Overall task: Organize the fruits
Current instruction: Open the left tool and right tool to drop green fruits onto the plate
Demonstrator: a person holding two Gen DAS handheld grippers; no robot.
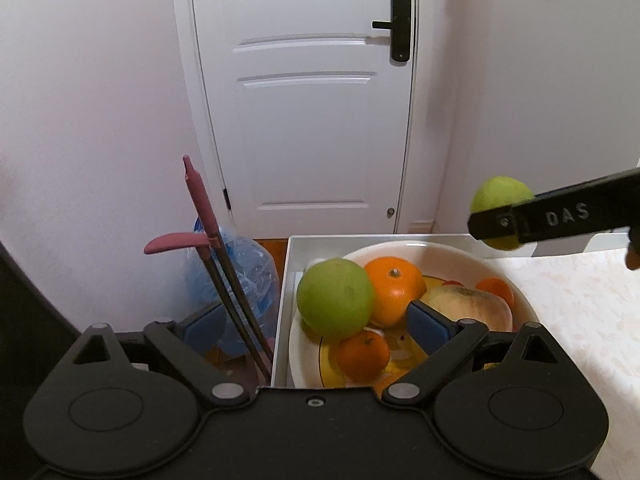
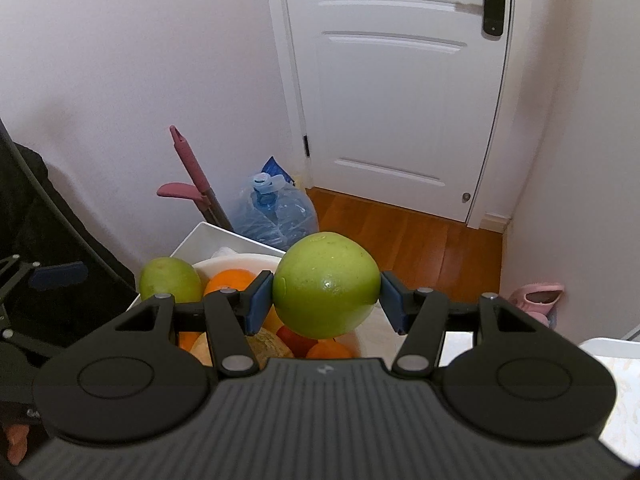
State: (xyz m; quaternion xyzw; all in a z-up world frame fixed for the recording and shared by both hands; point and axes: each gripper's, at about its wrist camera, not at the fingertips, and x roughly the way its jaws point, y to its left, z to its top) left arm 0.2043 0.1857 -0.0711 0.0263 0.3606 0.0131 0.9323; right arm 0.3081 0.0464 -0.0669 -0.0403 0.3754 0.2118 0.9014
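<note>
Right gripper (image 2: 326, 296) is clamped on a green apple (image 2: 326, 285), blue fingers (image 2: 258, 300) pressing both sides, apple lifted in the air above the near edge of the bowl (image 2: 240, 261). Same apple shows in the left wrist view as a green ball (image 1: 502, 200) behind the black finger arm, up right of the bowl, well above the tabletop (image 1: 580, 320).

Left gripper (image 1: 316, 322) has its fingers (image 1: 428, 326) spread wide, nothing between them; no pad touches fruit. It hangs over the bowl's near-left side.

White bowl (image 1: 520, 300) sits inside a white tray (image 1: 292, 248) at the tabletop's left end. In the bowl: second green apple (image 1: 335, 298) on the left, leaning on a big orange (image 1: 394, 288); small orange (image 1: 363, 354) in front of them; a pale peach-coloured fruit (image 1: 468, 304) to the right; another orange piece (image 1: 498, 288) behind it. More fruit underneath, can't tell what kind.

Past the tray on the wood floor (image 2: 400, 232): blue water jug (image 2: 276, 208), pink-handled mop (image 1: 198, 196) leaning on the wall. White door (image 1: 312, 100) with black handle (image 1: 400, 24) behind. Pink shoe (image 2: 536, 300) by the right wall.
</note>
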